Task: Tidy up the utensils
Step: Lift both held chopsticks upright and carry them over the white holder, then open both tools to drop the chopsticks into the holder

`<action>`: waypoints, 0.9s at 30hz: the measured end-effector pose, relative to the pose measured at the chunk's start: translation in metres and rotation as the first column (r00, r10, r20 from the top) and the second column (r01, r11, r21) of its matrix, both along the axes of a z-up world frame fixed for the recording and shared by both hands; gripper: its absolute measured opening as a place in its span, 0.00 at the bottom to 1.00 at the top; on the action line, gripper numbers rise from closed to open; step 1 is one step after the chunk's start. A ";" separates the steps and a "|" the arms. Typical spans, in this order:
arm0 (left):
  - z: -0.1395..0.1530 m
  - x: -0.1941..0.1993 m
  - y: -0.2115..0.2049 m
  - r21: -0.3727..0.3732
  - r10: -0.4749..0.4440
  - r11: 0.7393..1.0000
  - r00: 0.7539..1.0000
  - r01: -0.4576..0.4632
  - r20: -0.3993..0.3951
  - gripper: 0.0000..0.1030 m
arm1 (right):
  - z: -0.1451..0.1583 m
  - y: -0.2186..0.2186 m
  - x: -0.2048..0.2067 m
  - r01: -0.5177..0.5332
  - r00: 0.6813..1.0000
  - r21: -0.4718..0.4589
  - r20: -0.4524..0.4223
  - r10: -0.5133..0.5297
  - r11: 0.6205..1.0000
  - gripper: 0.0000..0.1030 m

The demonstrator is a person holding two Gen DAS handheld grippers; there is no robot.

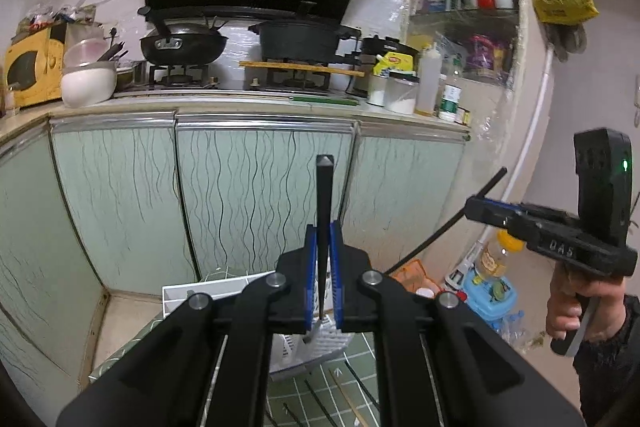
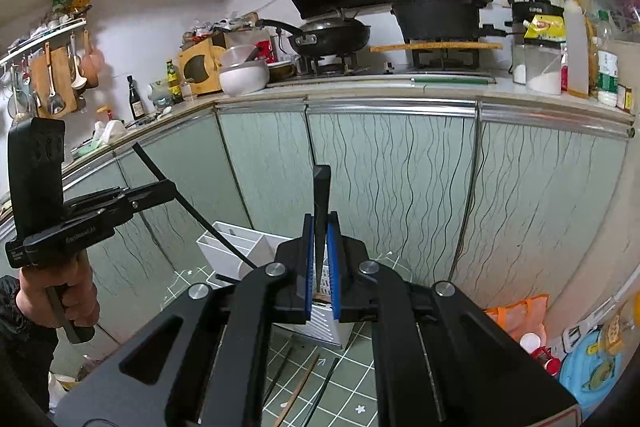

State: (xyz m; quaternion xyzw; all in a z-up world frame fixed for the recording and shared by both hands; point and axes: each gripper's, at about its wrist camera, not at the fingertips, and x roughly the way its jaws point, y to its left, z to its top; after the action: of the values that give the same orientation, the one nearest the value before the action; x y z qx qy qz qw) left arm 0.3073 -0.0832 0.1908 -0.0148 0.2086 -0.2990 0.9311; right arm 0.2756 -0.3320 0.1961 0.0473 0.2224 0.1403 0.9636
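Observation:
My left gripper (image 1: pixel 322 259) is shut on a black chopstick (image 1: pixel 323 203) that points up and away; it also shows in the right wrist view (image 2: pixel 160 193). My right gripper (image 2: pixel 320 255) is shut on a second black chopstick (image 2: pixel 321 203); it also shows in the left wrist view (image 1: pixel 476 207). Both are held in the air above a white slotted utensil holder (image 2: pixel 240 247), which shows in the left wrist view (image 1: pixel 224 287) too, partly hidden by the grippers. Several loose chopsticks (image 2: pixel 298 387) lie on the green mat (image 2: pixel 352 383) below.
Pale green cabinet doors (image 1: pixel 256 187) stand close ahead under a counter with a wok (image 1: pixel 182 45), a pot (image 1: pixel 300 39) and jars. A blue plastic toy (image 1: pixel 490 297) and an orange bag (image 2: pixel 520 315) sit on the floor at the right.

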 end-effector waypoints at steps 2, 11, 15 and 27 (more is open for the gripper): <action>-0.003 0.009 -0.002 -0.005 0.001 1.000 1.000 -0.001 0.001 0.07 | -0.006 -0.001 0.008 0.001 1.000 -0.001 -0.009 -0.001 1.000 0.06; -0.024 0.038 -0.010 -0.031 0.015 0.999 0.999 -0.017 -0.038 0.07 | -0.034 -0.009 0.037 -0.002 0.999 0.025 -0.051 0.003 1.000 0.06; -0.036 0.043 -0.019 -0.013 0.001 1.000 0.999 -0.002 -0.053 0.08 | -0.049 -0.010 0.045 -0.017 0.997 0.037 -0.077 0.020 0.999 0.06; -0.052 0.016 0.004 0.095 0.105 0.990 0.994 -0.107 0.027 0.96 | -0.060 -0.021 0.021 0.058 0.998 -0.046 -0.036 -0.059 0.997 0.93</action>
State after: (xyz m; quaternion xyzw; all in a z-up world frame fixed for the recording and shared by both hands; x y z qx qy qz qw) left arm 0.3231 -0.0794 0.1390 0.0221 0.2113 -0.2389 0.9475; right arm 0.2963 -0.3526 0.1358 0.0347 0.2421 0.1060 0.9638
